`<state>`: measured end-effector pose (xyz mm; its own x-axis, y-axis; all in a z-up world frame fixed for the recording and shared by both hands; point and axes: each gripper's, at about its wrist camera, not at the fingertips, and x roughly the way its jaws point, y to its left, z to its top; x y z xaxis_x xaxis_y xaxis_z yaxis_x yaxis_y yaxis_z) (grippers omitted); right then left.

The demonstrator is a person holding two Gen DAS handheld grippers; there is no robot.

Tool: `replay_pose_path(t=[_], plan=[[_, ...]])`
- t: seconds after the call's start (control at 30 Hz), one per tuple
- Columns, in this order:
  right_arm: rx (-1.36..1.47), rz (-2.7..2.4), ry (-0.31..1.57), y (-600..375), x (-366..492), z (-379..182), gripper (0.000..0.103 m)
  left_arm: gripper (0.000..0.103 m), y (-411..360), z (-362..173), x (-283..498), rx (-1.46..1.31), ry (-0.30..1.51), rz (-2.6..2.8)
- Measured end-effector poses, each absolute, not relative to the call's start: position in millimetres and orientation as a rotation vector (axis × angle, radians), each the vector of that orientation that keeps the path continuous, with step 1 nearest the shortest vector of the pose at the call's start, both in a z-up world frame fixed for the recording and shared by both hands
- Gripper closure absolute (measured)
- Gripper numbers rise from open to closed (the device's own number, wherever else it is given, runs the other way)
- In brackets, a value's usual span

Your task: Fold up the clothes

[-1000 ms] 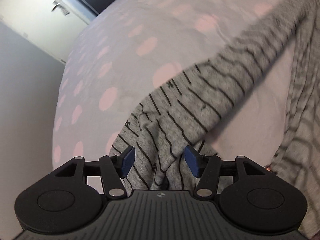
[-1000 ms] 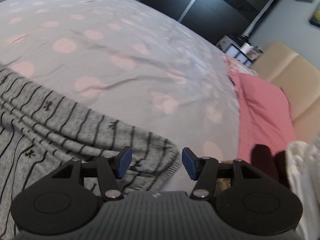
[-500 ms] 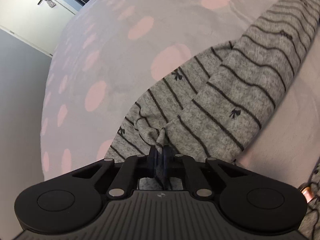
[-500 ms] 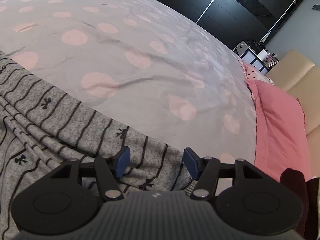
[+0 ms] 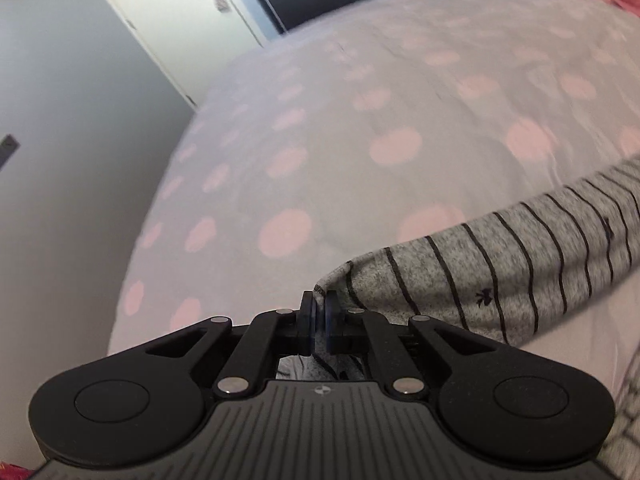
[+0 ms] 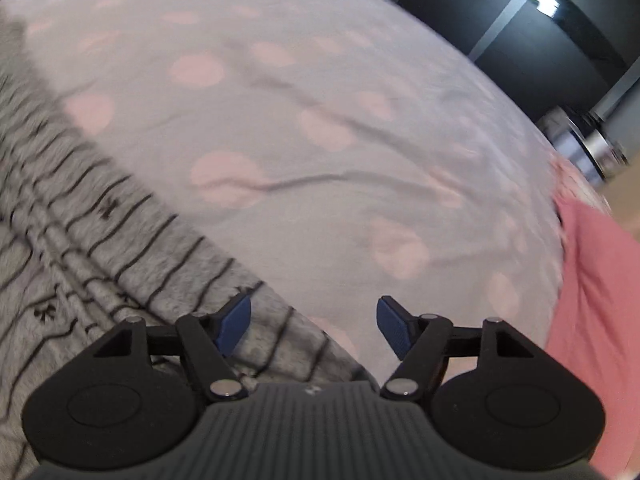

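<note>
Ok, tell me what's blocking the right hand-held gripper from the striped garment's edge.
Nothing visible does. The right hand-held gripper has its jaws opening right over the grey striped garment, whose edge lies beneath its left finger. Only dotted bedsheet lies ahead. The left hand-held gripper is shut on the garment's other end.

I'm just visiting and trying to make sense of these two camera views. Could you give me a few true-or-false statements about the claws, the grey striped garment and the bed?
1. The left claw is clamped on the grey striped garment. True.
2. The right claw is shut tight on the garment. False: its jaws are opening, pads clear of the fabric.
3. The bedspread is grey with pink dots. True.
4. The garment's stripes are red. False: they are dark, nearly black.
5. A pink pillow lies at the bedspread's edge. True.
</note>
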<state>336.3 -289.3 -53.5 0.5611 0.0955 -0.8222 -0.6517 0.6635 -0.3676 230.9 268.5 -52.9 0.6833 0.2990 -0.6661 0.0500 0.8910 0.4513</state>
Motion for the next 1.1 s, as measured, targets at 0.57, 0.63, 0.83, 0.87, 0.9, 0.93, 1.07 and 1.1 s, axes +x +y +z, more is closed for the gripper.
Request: replay_pose_path(t=[0.57,0.63,0.83,0.87,0.9,0.93,1.07,1.1], plan=[[-0.792,0.578,1.017,-239.8,349.1,-79.7,0.098,0.101,268.0,-2.4,228.1,0.358,0.553,0.303],[-0.752,0.495,0.937,-245.4,328.5,-61.3,0.098,0.101,265.8,4.0,222.4,0.362,0.532,0.305],[-0.663,0.214,0.683,-262.5,247.2,-1.2,0.098,0.101,258.0,39.4,194.1,0.355,0.414,0.333],[-0.651,0.185,0.648,-263.1,232.7,8.2,0.098,0.101,257.6,46.7,188.5,0.345,0.393,0.338],[-0.638,0.165,0.624,-262.3,218.9,16.2,0.098,0.101,257.0,53.9,182.2,0.339,0.372,0.344],[-0.626,0.147,0.602,-261.3,205.4,24.0,0.098,0.101,256.3,61.1,175.5,0.337,0.350,0.351],[-0.580,0.099,0.533,-256.5,155.4,52.0,0.098,0.101,255.8,88.6,147.9,0.329,0.264,0.391],[-0.570,0.095,0.523,-254.9,143.6,57.8,0.098,0.101,256.4,94.3,140.4,0.324,0.241,0.402]])
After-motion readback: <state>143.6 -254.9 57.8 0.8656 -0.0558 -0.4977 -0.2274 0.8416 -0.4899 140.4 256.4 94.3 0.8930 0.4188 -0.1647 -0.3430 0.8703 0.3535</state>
